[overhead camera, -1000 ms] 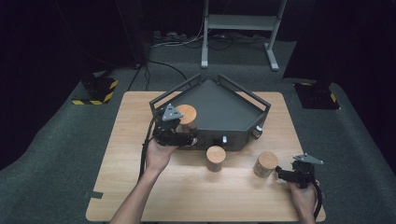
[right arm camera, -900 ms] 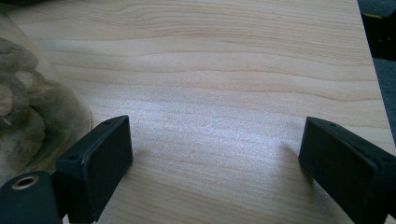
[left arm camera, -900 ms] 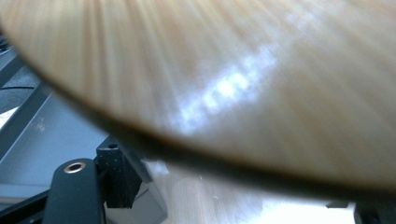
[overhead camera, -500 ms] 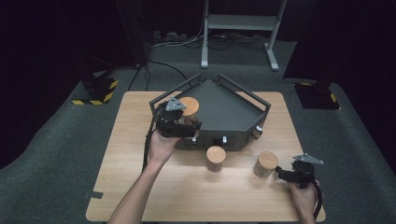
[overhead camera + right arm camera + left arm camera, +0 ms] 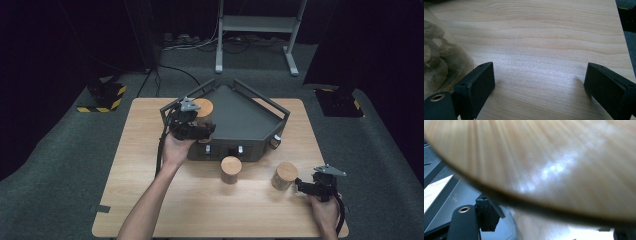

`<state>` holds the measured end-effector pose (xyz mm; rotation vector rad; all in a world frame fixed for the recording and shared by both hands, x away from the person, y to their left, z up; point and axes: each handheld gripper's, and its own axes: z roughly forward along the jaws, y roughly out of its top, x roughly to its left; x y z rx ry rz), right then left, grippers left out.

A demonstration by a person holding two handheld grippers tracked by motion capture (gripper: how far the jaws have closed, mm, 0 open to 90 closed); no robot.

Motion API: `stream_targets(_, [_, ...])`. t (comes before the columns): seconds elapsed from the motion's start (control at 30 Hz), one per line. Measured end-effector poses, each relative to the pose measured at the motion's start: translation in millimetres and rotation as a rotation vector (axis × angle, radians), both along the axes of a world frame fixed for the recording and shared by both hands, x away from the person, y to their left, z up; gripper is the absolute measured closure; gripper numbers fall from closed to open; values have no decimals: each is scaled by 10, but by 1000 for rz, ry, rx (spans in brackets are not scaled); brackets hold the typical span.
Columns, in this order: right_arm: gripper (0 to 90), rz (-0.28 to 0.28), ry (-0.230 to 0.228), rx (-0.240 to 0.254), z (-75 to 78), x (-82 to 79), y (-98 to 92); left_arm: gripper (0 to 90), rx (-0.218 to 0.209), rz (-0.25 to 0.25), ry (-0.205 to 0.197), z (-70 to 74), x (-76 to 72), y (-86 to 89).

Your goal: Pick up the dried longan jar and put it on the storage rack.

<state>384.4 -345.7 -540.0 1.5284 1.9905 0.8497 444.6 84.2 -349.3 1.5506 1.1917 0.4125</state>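
We work at a wooden table (image 5: 145, 150), where a dark tray (image 5: 240, 117) sits at the far middle, open at the top so jars can go in. Our left gripper (image 5: 200, 126) is clamped tight on a jar (image 5: 203, 107), holding it over the tray's left corner, likely to set it inside. Two more jars (image 5: 231, 169) wait on the near side, in easy reach. Our right gripper (image 5: 304, 186) rests at the near right, jaws wide and empty, just beside the right jar (image 5: 284, 175), probably ready for it.
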Motion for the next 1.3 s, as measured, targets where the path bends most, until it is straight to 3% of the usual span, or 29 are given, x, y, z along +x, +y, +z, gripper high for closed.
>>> stream_targets(0.2, [93,0,0,0,0,0,0,259,24,16,-4,-35,71,-21])
stream_targets(0.8, [93,0,0,0,0,0,0,259,21,60,-1,-131,288,-94])
stream_targets(1.3, [93,0,0,0,0,0,0,259,50,90,1,-236,404,-115])
